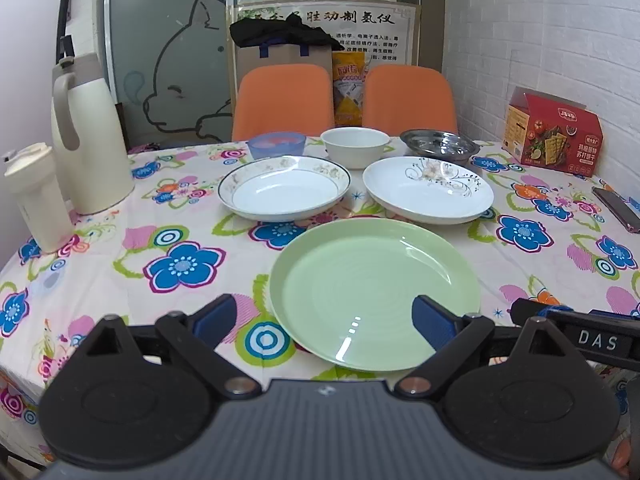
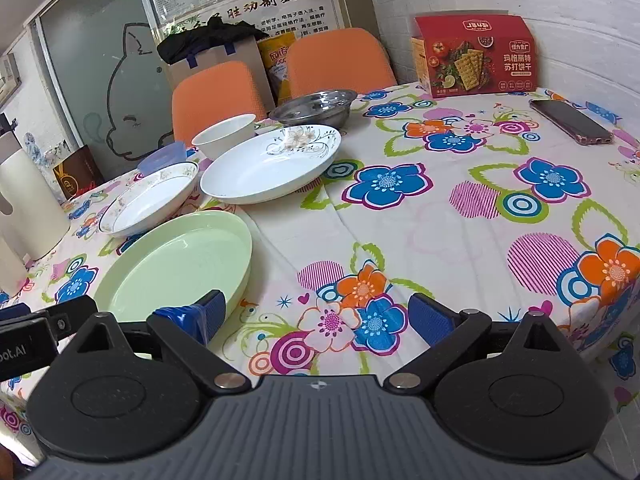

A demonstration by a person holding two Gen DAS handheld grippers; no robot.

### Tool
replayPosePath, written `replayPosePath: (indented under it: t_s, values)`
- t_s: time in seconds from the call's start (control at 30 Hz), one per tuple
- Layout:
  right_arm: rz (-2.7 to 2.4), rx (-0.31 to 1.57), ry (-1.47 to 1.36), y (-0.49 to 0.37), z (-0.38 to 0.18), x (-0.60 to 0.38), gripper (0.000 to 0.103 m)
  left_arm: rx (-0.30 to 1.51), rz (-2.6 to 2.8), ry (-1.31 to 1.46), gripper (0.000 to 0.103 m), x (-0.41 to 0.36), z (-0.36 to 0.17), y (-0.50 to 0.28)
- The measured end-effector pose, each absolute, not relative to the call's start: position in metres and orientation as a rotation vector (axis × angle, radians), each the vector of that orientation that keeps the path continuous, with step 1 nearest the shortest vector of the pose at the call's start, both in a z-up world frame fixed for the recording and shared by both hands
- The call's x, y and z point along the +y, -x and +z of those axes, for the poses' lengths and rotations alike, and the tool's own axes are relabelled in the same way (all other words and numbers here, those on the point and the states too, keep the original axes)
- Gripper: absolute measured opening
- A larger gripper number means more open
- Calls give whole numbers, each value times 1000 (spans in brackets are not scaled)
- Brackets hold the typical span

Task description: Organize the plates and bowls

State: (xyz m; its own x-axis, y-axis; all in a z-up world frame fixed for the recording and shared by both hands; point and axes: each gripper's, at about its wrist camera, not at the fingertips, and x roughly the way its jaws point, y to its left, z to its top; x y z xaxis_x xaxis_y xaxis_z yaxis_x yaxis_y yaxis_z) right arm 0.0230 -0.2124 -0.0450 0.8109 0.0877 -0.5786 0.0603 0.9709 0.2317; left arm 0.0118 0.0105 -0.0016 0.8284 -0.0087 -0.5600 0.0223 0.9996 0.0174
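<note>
A green plate [image 1: 374, 292] [image 2: 176, 264] lies nearest on the flowered tablecloth. Behind it sit a gold-rimmed white plate [image 1: 285, 188] [image 2: 150, 200] and a white plate with a flower print [image 1: 428, 189] [image 2: 272, 164]. Further back stand a blue bowl [image 1: 277, 145] [image 2: 163, 157], a white bowl [image 1: 355, 146] [image 2: 225, 134] and a steel bowl [image 1: 439, 145] [image 2: 314, 107]. My left gripper [image 1: 324, 322] is open, hovering over the green plate's near edge. My right gripper [image 2: 318, 318] is open and empty over the cloth, just right of the green plate.
A cream jug [image 1: 86, 136] and a cream tumbler [image 1: 34, 196] stand at the left. A red cracker box [image 2: 476, 56] and a phone [image 2: 570, 121] lie at the right. Two orange chairs [image 1: 284, 100] stand behind the table.
</note>
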Motion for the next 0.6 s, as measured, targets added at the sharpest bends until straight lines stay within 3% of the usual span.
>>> replayPosePath:
  t_s: [0.6]
  values:
    - [11,625,-263,-38,-48,-211,86,625,-7,-16,93,19,-9,-28]
